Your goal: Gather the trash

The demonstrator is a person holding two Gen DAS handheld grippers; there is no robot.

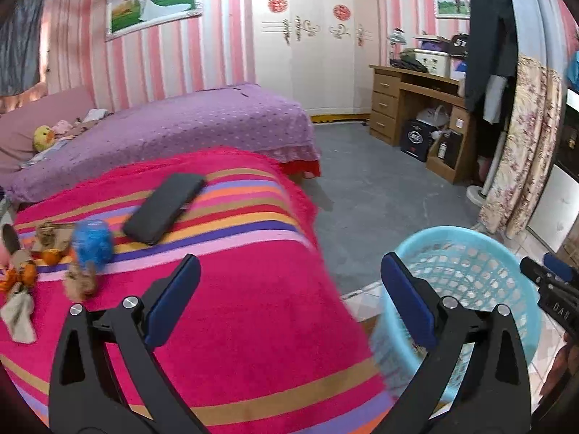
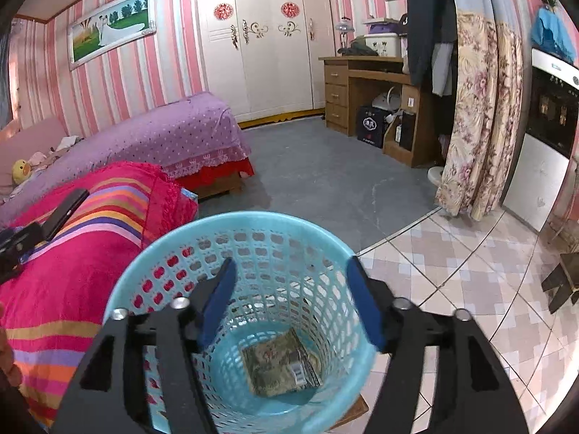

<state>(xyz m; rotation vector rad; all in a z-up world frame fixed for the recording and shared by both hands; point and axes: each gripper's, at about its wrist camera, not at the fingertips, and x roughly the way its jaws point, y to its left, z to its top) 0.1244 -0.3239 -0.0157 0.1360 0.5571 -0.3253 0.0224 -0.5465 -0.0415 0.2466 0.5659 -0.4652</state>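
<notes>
My left gripper (image 1: 289, 264) stands open with nothing between its fingers, over the pink striped blanket (image 1: 235, 325). Trash lies at the blanket's left: a blue crumpled ball (image 1: 92, 240), orange peel (image 1: 50, 255), brown scraps (image 1: 77, 284) and a wadded tissue (image 1: 18, 311). The light blue mesh basket (image 1: 470, 271) stands on the floor to the right of the blanket. My right gripper (image 2: 289, 266) hangs open and empty above the basket (image 2: 253, 217). A flat printed packet (image 2: 278, 361) lies on the basket's bottom.
A black flat case (image 1: 164, 208) rests on the blanket beyond the trash. Behind is a purple bed (image 1: 181, 123), a wooden desk (image 1: 409, 105), a floral curtain (image 2: 477, 115) and grey floor (image 2: 325, 181). A dark stool (image 2: 561, 282) stands on the tiles.
</notes>
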